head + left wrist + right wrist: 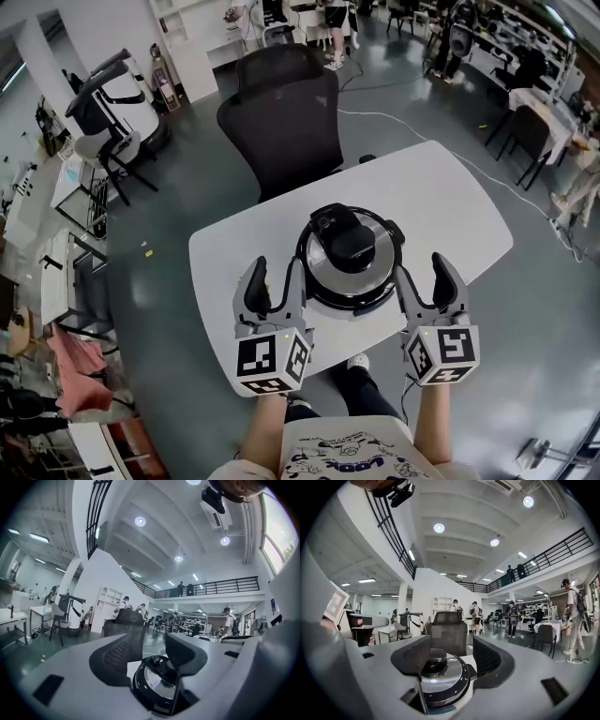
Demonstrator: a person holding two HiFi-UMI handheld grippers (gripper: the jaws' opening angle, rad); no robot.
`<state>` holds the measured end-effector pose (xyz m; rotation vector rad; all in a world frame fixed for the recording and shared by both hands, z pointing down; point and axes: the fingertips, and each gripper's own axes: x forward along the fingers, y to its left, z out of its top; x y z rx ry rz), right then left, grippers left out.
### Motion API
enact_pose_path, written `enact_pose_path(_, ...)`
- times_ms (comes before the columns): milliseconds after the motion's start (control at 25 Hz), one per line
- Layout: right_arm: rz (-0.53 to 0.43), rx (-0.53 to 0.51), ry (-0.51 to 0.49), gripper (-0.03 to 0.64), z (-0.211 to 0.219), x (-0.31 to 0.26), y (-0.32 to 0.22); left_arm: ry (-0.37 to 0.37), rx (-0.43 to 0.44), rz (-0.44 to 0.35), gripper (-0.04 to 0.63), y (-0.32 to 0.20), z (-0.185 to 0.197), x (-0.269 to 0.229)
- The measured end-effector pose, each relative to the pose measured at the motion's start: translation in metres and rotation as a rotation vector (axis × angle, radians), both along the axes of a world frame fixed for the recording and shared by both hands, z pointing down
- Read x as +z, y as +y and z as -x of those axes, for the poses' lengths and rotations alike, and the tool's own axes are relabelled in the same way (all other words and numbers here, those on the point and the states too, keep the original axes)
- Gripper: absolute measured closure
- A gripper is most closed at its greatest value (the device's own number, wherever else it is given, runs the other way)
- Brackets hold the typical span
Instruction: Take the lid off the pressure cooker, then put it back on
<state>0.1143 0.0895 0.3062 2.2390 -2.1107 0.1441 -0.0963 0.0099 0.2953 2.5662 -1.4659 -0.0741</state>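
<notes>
The pressure cooker (350,255) stands on the white table (450,206), its silver lid with black rim and black top handle (345,236) seated on it. My left gripper (275,278) is at the cooker's near left and my right gripper (424,278) at its near right. Both are open, level and holding nothing. In the left gripper view the lid (157,679) shows beyond the parted jaws of the left gripper (152,656), slightly right of centre. In the right gripper view the lid (440,677) lies beyond the right gripper (451,657), slightly left of centre. Neither gripper touches the cooker.
A black office chair (281,112) stands behind the table's far edge. The table's near edge runs just under my grippers, with a person's legs (361,394) below it. Desks, chairs and people fill the room further back.
</notes>
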Motion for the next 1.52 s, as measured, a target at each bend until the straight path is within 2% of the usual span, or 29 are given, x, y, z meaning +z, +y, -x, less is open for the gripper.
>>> enact_pose_path(360, 0.029, -0.232, 0.014, 0.313, -0.028, 0.001, -0.063, 0.004, -0.182, 0.028, 0.376, -0.024, -0.022, 0.004)
enact_pose_path(600, 0.061, -0.381, 0.028, 0.302, -0.025, 0.007, -0.092, 0.022, -0.278, 0.076, 0.376, -0.029, -0.016, 0.020)
enact_pose_path(800, 0.117, -0.511, 0.100, 0.288, -0.008, 0.016, -0.108, 0.049, -0.332, 0.127, 0.376, -0.032, -0.006, 0.035)
enact_pose_path(1000, 0.176, -0.626, 0.175, 0.276, 0.022, 0.032, -0.118, 0.079, -0.362, 0.191, 0.376, -0.037, 0.015, 0.061)
enact_pose_path(1200, 0.219, -0.688, 0.211, 0.270, 0.038, 0.043, -0.129, 0.111, -0.364, 0.266, 0.376, -0.044, 0.024, 0.088)
enact_pose_path(1520, 0.300, -0.792, 0.268, 0.261, 0.057, 0.060, -0.139, 0.238, -0.350, 0.424, 0.376, -0.054, 0.030, 0.134)
